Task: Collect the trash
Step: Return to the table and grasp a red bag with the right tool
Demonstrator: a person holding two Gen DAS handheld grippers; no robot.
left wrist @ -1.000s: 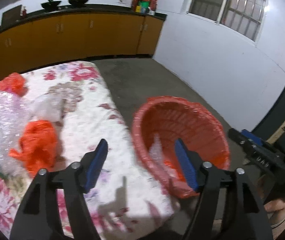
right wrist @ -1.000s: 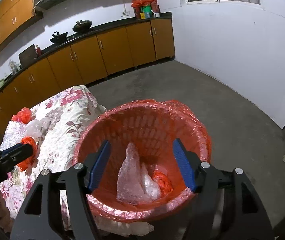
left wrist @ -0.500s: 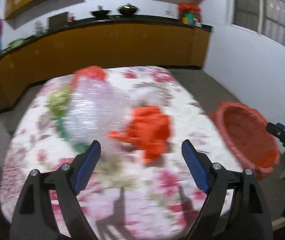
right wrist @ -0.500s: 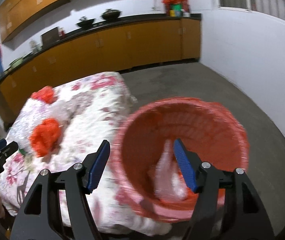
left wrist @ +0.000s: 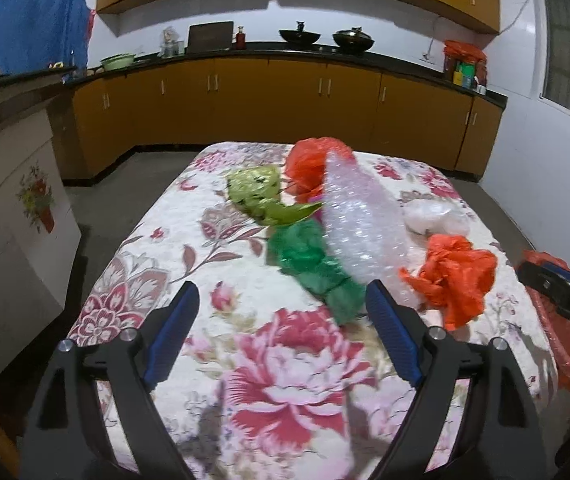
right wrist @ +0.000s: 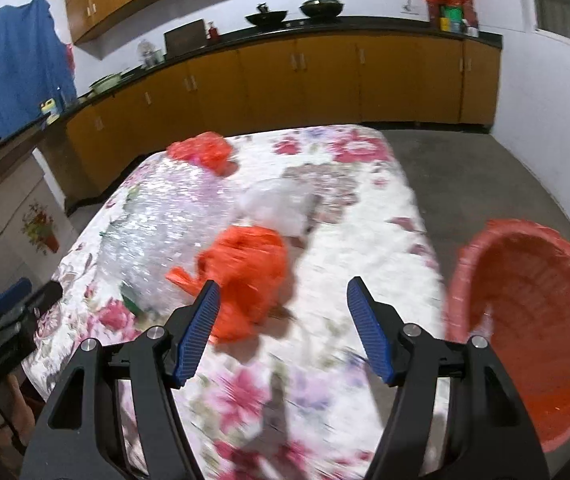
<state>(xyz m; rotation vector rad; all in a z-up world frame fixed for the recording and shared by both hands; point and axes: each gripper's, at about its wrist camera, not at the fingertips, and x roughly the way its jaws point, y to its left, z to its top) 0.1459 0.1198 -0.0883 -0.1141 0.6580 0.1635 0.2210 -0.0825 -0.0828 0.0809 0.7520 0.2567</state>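
A table draped in a floral cloth (left wrist: 285, 360) served as the landmark, with trash scattered across its top. The left wrist view alone showed a green plastic bag (left wrist: 313, 264) and a yellow-green crumpled wrapper (left wrist: 261, 194), both lying just beside a large sheet of bubble wrap (left wrist: 361, 224). The right wrist view alone showed the whole red basket (right wrist: 533, 320), standing on the floor off the table's right edge. Counted across both views: two crumpled orange bags, the nearer one (left wrist: 457, 276) at the table's right side and the farther one (left wrist: 309, 160) at its far end, plus one clear plastic wad (left wrist: 437, 216) between them. The left gripper (left wrist: 281, 336) hovered over the table's near end, jaws spread wide and holding nothing. The right gripper (right wrist: 283, 328) hung above the table near the nearer orange bag, jaws likewise wide apart and empty.
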